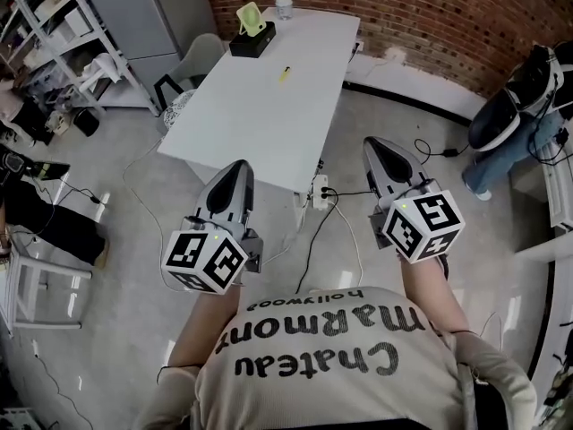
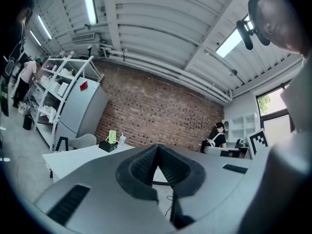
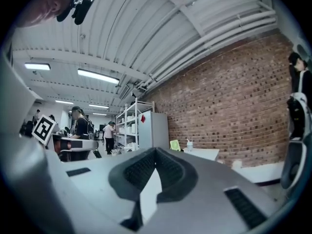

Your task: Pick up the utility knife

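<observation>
The utility knife (image 1: 285, 73), small and yellow, lies on the white table (image 1: 260, 124) towards its far half. Both grippers hover over the floor on the near side of the table and point level towards it. My left gripper (image 1: 242, 165) is shut with nothing between its jaws, just short of the table's near edge. My right gripper (image 1: 372, 142) is also shut and empty, off the table's near right corner. In the left gripper view the closed jaws (image 2: 157, 147) point at the table (image 2: 80, 156). In the right gripper view the closed jaws (image 3: 156, 150) point towards the brick wall. Neither gripper view shows the knife.
A black box (image 1: 252, 39) with a green item on it and a bottle (image 1: 284, 5) stand at the table's far end. A chair (image 1: 192, 65) is at its left side. A power strip (image 1: 320, 189) and cables lie on the floor. A person (image 1: 524, 106) sits at the right.
</observation>
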`<state>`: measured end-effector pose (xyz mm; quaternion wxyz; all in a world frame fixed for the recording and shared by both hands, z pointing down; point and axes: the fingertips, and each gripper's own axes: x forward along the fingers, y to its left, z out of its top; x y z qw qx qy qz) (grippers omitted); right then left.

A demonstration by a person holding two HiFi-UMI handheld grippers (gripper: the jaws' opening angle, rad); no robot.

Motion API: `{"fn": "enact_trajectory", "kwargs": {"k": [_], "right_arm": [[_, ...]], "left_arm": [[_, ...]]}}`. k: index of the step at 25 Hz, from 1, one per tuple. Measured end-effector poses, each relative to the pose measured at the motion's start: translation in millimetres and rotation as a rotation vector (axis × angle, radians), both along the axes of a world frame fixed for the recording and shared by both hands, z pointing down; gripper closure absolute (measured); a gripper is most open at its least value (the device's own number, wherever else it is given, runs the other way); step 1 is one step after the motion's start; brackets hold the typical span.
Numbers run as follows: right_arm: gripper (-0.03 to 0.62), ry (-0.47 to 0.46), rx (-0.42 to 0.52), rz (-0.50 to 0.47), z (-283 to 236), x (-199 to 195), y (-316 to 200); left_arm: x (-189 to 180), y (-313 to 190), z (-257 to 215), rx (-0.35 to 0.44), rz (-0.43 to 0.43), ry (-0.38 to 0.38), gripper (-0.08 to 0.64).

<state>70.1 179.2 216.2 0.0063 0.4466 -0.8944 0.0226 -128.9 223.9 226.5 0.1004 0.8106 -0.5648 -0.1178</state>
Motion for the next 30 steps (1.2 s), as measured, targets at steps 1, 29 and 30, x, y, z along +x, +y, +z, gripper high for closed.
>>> {"fn": "enact_trajectory", "kwargs": {"k": [1, 29, 30], "right_arm": [[0.589, -0.002, 0.006, -0.004, -2.3, 2.7, -8.8], [0.589, 0.011, -0.065, 0.045, 36.3, 61.8, -118.4], [0.589, 0.014, -0.068, 0.050, 38.9, 64.0, -123.6]], "left_arm": [[3.3, -8.0, -1.9, 0.005, -0.002, 0.002, 0.560], [62.1, -135.2, 24.1, -0.038, 0.061, -0.007, 0.560], [64.7, -142.2, 26.9, -0.041, 0.068, -0.005, 0.560]]}}
